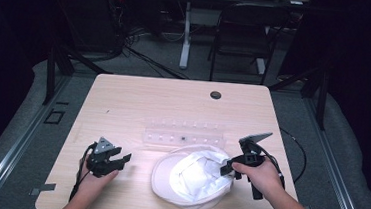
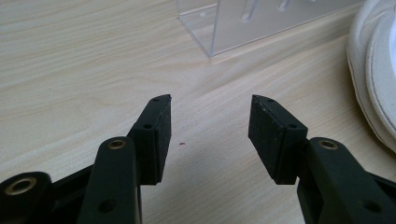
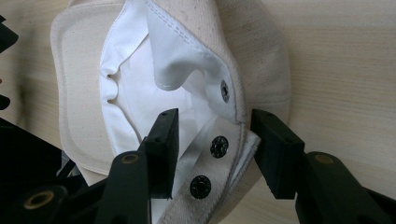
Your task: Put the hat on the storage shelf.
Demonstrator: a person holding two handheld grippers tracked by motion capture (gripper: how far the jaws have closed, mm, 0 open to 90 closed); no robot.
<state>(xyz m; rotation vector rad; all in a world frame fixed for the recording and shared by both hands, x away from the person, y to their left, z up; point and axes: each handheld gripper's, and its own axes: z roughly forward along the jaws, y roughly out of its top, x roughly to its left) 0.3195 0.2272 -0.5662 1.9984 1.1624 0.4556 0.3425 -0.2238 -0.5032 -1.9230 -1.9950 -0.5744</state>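
I've got the white cap [image 1: 191, 177] lying upside down at the table's [image 1: 138, 101] near edge, just in front of the clear rack [image 1: 183, 134]. R gripper [image 3: 212, 123] has its jaws spread, straddling the snap strap [image 3: 215, 154] at the cap's back rim — pads not pressing yet. L gripper [image 2: 210, 116] is parted too, nothing between the jaws, parked over bare wood w/ the cap off to its side. Risk: if I close now I probably pinch only the loose lining — cap flops or slips out on the lift.

cap [image 2: 373, 70]: cut off at right edge | clear rack [image 2: 243, 23]: top cropped, contents too small to tell
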